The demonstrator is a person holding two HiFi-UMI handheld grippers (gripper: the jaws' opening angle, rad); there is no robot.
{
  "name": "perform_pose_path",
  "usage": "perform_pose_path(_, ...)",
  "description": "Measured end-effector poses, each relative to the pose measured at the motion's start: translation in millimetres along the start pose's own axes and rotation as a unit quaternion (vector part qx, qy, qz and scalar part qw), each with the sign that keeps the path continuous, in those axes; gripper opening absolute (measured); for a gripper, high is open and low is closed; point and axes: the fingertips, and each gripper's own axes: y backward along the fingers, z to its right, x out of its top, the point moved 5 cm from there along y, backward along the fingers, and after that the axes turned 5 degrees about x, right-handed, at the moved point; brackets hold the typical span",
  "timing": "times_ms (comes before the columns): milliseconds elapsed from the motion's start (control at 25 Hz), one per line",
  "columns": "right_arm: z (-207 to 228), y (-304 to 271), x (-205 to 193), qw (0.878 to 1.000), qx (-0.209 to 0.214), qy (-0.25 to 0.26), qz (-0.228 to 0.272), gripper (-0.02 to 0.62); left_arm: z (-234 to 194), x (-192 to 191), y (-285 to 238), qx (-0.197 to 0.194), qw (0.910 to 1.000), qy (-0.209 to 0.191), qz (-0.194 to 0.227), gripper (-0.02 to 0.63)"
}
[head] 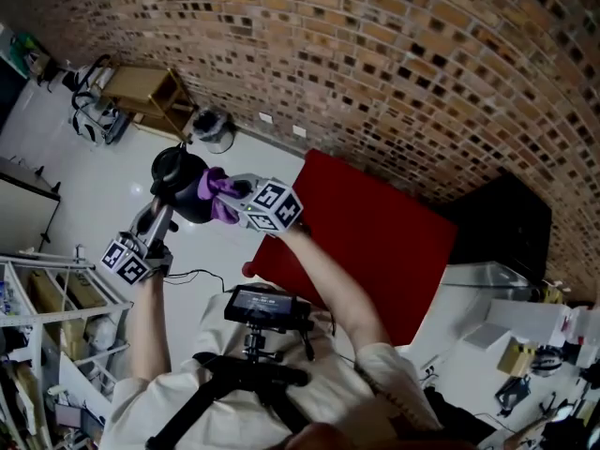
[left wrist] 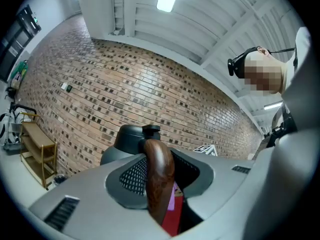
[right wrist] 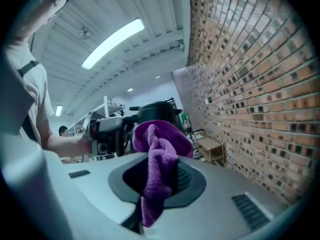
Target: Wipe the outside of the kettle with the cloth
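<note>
Purple cloth (right wrist: 159,156), black kettle (head: 180,174), brown wood-grain handle (left wrist: 159,173)

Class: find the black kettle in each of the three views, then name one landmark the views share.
Head view: kettle left of centre, upper half, purple cloth at its right side.
Left gripper view: kettle low centre, its dark lid behind the brown handle between the jaws.
Right gripper view: kettle at centre, just behind the cloth.
Shared landmark: the brick wall.

Bright ceiling strip lights (right wrist: 112,41) glare overhead; fisheye views bend and darken at the edges.
</note>
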Motion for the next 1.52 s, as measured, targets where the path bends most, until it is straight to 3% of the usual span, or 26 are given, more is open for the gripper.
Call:
perform_pose_path(80, 33, 2, 6, 0.999, -0.020, -0.041, 0.017, 0.065, 12, 7, 2, -0.007, 0.9999, -0.008, 0.000, 0.120)
perform_pose_path(160, 70, -14, 20, 0.990, 0.012, -0.138, 0.038, 0.064, 22, 6, 2, -0.022, 0.9998, -0.003, -0.002, 0.120)
perform_pose_path(200, 86, -27, 26, 0.973, 0.056, -0.218, 0.058, 0.064, 27, 5, 2, -0.031, 0.9995, 0.002, 0.000, 0.120)
perform_pose_path(280, 105, -46, 33, 0.903, 0.167, -0.377, 0.122, 0.064, 39, 1, 3, -0.046, 0.9988, 0.016, 0.009, 0.116)
perform_pose_path(320, 109, -46, 33, 0.878, 0.202, -0.409, 0.148, 0.064, 44, 0, 3, -0.049, 0.9985, 0.021, 0.013, 0.113)
perform_pose_path(360, 112, -37, 30, 0.880, 0.203, -0.398, 0.158, 0.066, 47, 0, 3, -0.049, 0.9984, 0.025, 0.015, 0.109)
perform_pose_path(480, 76, 22, 26, 0.943, 0.115, -0.283, 0.128, 0.066, 47, 3, 0, -0.036, 0.9993, 0.007, 0.005, 0.109)
perform_pose_path(560, 18, 56, 30, 0.978, 0.071, -0.172, 0.099, 0.066, 41, 2, -3, -0.014, 0.9995, -0.024, -0.014, 0.112)
perform_pose_path(600, -11, 64, 28, 0.989, 0.060, -0.109, 0.084, 0.066, 37, -1, -5, -0.003, 0.9992, -0.033, -0.024, 0.115)
perform_pose_path(680, -65, 56, 22, 0.996, 0.066, -0.015, 0.056, 0.066, 28, -7, -10, 0.012, 0.9985, -0.040, -0.037, 0.116)
perform_pose_path(760, -100, 24, 22, 0.996, 0.070, 0.044, 0.013, 0.067, 27, -11, -16, 0.009, 0.9985, -0.035, -0.041, 0.115)
perform_pose_path(880, -107, -15, -2, 0.991, 0.049, 0.105, -0.068, 0.066, 37, -17, -28, -0.015, 0.9990, -0.017, -0.038, 0.114)
perform_pose_path(1000, -88, 11, -30, 0.993, 0.027, 0.093, -0.069, 0.066, 48, -21, -37, -0.035, 0.9989, 0.003, -0.030, 0.115)
perform_pose_path(1120, -39, 57, -42, 0.999, 0.000, 0.028, -0.020, 0.064, 58, -17, -43, -0.051, 0.9983, 0.000, -0.029, 0.119)
perform_pose_path(1200, 3, 79, -39, 0.999, -0.047, 0.001, -0.012, 0.064, 62, -9, -43, -0.058, 0.9979, -0.009, -0.026, 0.121)
perform_pose_path(1280, 43, 84, -37, 0.997, -0.062, -0.046, 0.007, 0.064, 67, -2, -40, -0.076, 0.9968, -0.004, -0.022, 0.118)
perform_pose_path(1400, 75, 68, -21, 0.989, -0.005, -0.133, 0.057, 0.064, 86, -1, -42, -0.122, 0.9922, 0.014, -0.025, 0.114)
perform_pose_path(1520, 76, 68, -13, 0.979, 0.048, -0.175, 0.090, 0.066, 102, 0, -43, -0.165, 0.9858, 0.023, -0.021, 0.114)
